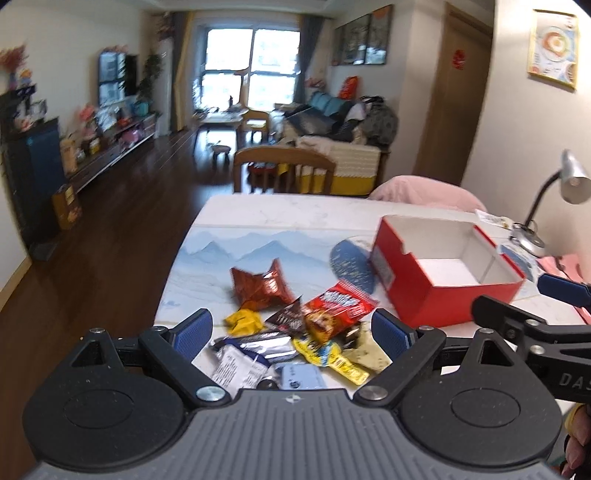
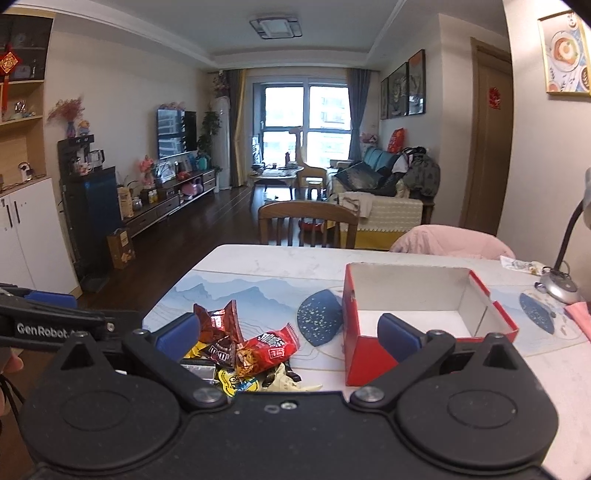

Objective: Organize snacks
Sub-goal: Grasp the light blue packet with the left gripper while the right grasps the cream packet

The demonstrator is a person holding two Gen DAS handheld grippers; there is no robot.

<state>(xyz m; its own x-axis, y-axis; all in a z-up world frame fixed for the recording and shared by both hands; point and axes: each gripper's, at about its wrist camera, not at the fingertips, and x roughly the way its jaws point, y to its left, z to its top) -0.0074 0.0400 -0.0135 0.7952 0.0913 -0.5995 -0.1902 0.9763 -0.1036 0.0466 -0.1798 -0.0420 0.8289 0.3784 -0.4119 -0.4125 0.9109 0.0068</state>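
Left gripper point(image 1: 291, 332) spread wide, empty, poised above the snack pile point(image 1: 295, 332) at the table's near edge. Right gripper point(image 2: 288, 338) likewise wide apart, holding nothing, between pile and red box point(image 2: 417, 332). Box empty, just right of the snacks. Judgement: first pick not yet made. Best to take the top red packet point(image 1: 338, 310) alone, pinching its crimped end; packets overlap, so neighbours may drag. Desk lamp point(image 1: 554, 206) and pink cloth point(image 2: 452, 242) stand beyond the box, clear of the route.

floor: dark wood point(image 2: 221, 210) | far: bright window point(image 2: 306, 122), grey curtains | left: TV point(image 2: 176, 133) on low cabinet | right: cluttered sofa point(image 2: 384, 184), wooden door point(image 2: 487, 136) | near: wooden chair point(image 2: 308, 221) | ceiling light point(image 2: 275, 26)
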